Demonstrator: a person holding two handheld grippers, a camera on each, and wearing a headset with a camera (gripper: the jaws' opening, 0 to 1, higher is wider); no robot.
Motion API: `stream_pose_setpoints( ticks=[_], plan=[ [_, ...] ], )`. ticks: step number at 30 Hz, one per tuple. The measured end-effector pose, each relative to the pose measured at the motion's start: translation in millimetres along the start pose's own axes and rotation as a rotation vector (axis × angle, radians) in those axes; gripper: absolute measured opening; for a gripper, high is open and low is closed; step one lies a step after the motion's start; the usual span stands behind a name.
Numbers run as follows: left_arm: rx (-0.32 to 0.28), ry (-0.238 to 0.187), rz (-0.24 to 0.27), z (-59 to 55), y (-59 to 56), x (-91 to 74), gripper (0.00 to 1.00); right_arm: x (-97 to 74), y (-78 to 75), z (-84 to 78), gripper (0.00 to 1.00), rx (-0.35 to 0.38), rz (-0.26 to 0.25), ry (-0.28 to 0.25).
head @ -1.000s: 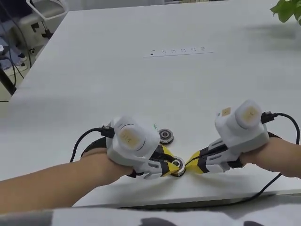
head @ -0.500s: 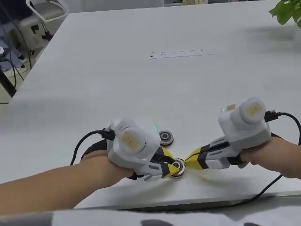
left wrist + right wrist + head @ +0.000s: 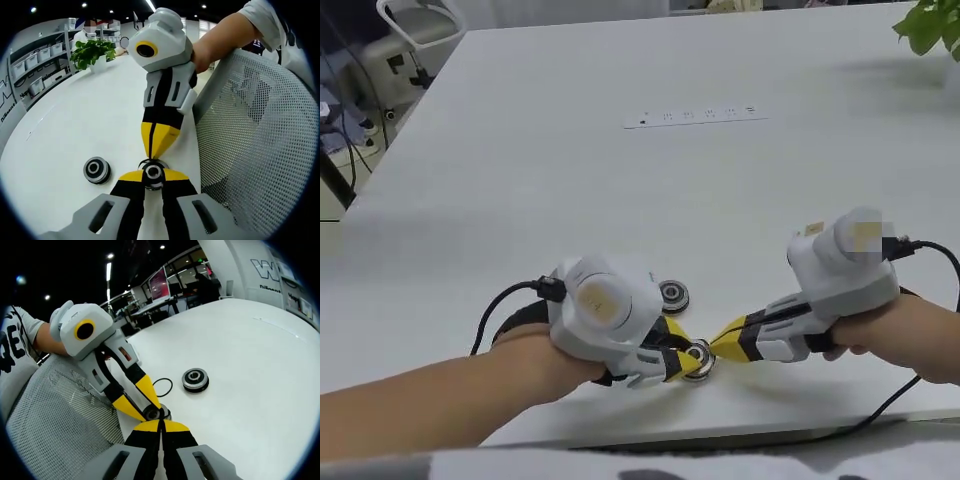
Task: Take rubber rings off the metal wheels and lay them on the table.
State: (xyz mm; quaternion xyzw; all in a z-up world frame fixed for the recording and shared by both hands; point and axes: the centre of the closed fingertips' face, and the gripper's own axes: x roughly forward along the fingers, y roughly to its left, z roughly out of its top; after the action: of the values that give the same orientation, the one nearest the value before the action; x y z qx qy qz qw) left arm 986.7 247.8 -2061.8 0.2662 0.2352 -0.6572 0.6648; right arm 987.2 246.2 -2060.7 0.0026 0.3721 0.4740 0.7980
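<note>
Both hands sit low at the near edge of the white table (image 3: 620,180), with the grippers pointed inward, tip to tip. The left gripper (image 3: 152,176) is clamped on a metal wheel (image 3: 153,171). The right gripper (image 3: 161,426) has its jaws pressed together against that wheel's rim. A second wheel (image 3: 672,294) and a loose rubber ring (image 3: 161,387) lie just beside them.

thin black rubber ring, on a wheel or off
Off: the thin black rubber ring lies flat on the white table, apart from the round metal wheel beside it.
</note>
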Motion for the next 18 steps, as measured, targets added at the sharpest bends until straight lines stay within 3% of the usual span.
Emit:
stream_pose_setpoints(
  ticks=[9,11,12,13,14,15,18],
  plan=[
    [0.003,0.001,-0.001,-0.1,0.2,0.3,0.07,1.8,9.0,4.6,0.00,0.003,0.033,-0.018],
    [0.012,0.003,0.000,0.1,0.0,0.5,0.07,4.8,17.8,11.0,0.00,0.000,0.077,-0.049],
    [0.011,0.004,0.001,0.2,0.0,0.6,0.07,5.8,28.3,16.6,0.00,0.006,0.130,-0.073],
    [0.009,0.005,-0.001,-0.1,-0.2,0.8,0.07,5.4,30.3,19.4,0.00,-0.004,0.134,-0.080],
    [0.008,0.004,-0.001,0.1,0.2,1.2,0.07,3.7,21.7,15.9,0.00,-0.071,0.084,-0.041],
    [0.007,0.002,-0.001,0.4,0.7,1.7,0.07,4.6,22.4,18.4,0.00,-0.082,0.086,-0.056],
    [0.001,0.000,-0.001,0.8,1.1,2.0,0.07,1.6,20.1,14.3,0.00,-0.059,0.084,-0.055]
  ],
)
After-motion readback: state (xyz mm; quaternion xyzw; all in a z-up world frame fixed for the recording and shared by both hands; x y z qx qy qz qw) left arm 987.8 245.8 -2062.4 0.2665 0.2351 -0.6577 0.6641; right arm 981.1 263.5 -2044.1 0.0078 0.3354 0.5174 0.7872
